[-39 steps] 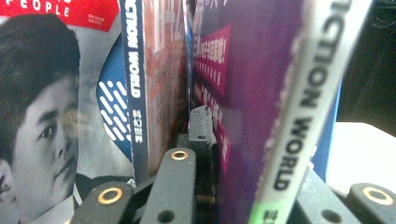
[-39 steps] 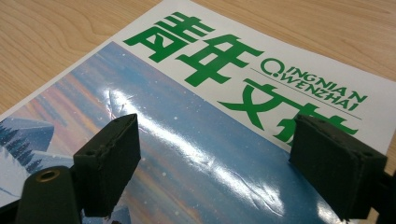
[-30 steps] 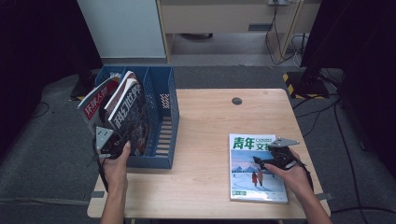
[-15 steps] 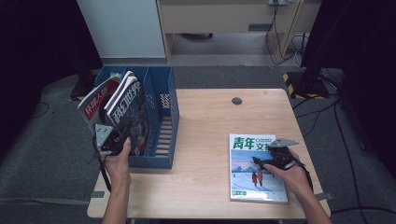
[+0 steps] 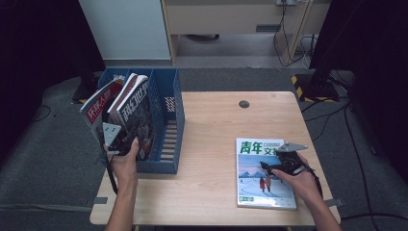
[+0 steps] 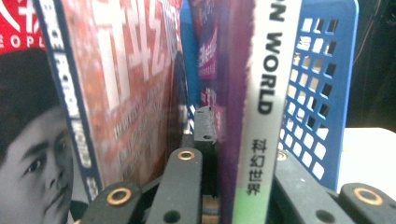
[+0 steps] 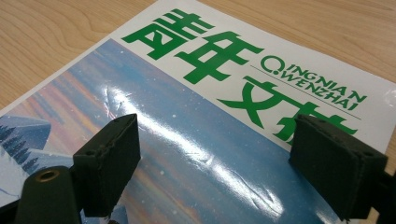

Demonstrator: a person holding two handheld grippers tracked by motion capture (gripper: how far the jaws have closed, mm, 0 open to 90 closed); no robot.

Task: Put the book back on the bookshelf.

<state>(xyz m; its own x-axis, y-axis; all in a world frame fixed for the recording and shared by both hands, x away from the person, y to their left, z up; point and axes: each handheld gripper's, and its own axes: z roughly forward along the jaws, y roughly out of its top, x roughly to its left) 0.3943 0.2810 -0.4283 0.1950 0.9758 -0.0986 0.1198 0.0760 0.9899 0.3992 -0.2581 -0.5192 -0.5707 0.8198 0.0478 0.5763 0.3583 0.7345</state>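
Note:
A blue file rack (image 5: 166,110) stands at the table's left end with several magazines upright in it. My left gripper (image 5: 122,138) is shut on the lower edge of a white-spined science fiction magazine (image 5: 137,108). In the left gripper view my left gripper (image 6: 243,140) has that spine (image 6: 264,93) pinched between its jaws, beside the rack's wall (image 6: 317,93). A green-titled magazine (image 5: 255,187) lies flat at the right. My right gripper (image 5: 272,166) hovers open just over its cover (image 7: 201,93). In the right gripper view, my right gripper (image 7: 224,161) has nothing between its jaws.
A red-covered magazine (image 5: 98,103) leans outward at the rack's left side, and its cover (image 6: 18,28) is close to my left jaw. A small black disc (image 5: 244,103) sits on the wooden table (image 5: 216,125) near the far edge. Cables and dark furniture ring the table.
The held magazine has shifted very slightly in the rack with my left hand. The right gripper has kept still over the flat magazine.

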